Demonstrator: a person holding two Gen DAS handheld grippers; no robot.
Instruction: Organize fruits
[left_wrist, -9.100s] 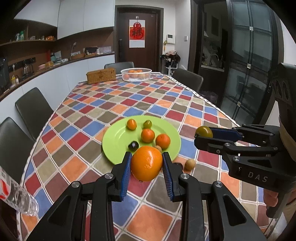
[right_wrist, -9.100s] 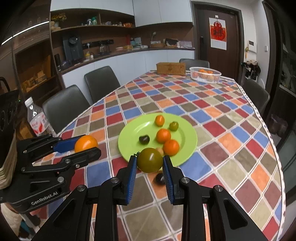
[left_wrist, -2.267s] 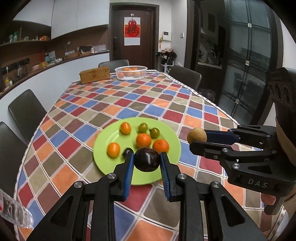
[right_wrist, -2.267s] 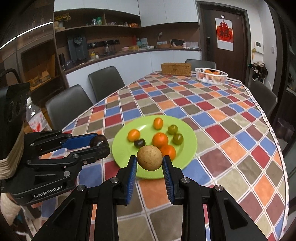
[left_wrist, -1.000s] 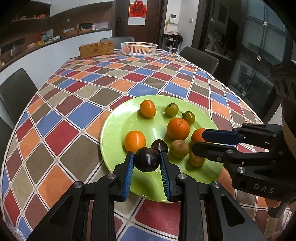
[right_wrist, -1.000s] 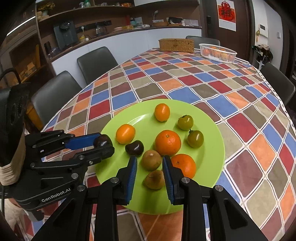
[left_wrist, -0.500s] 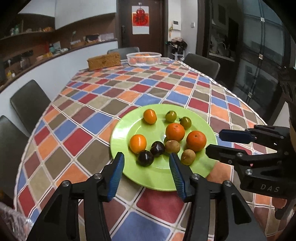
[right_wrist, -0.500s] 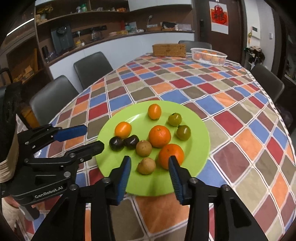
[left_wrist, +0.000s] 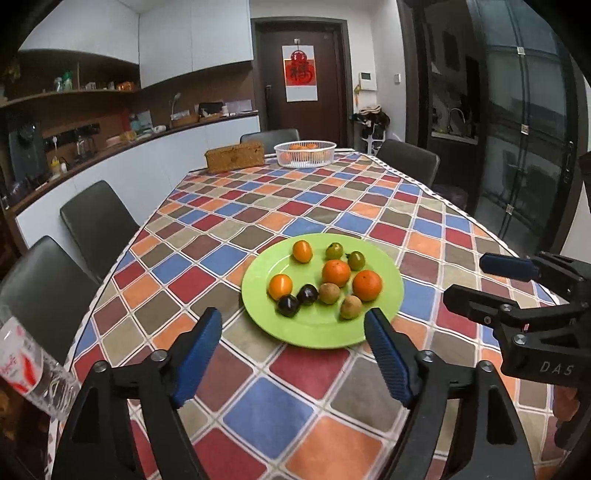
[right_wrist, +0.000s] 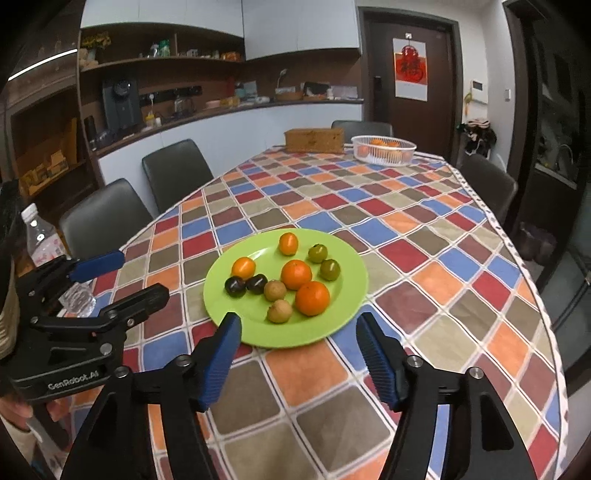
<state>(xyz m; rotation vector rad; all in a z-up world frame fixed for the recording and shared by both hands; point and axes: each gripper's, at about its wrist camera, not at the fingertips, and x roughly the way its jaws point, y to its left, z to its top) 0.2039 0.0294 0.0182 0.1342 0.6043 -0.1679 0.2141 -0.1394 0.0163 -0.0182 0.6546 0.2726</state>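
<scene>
Backing off from the green plate with both jaws just spread: left hand-held gripper and right hand-held gripper empty; dark plum and brown fruit now on plate; desk fruit-free, sorting apparently done

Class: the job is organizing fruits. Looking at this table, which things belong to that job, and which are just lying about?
Part of the job:
green plate
fruits on it
left gripper
right gripper

Just lying about:
white basket
wicker box
water bottle
chairs
</scene>
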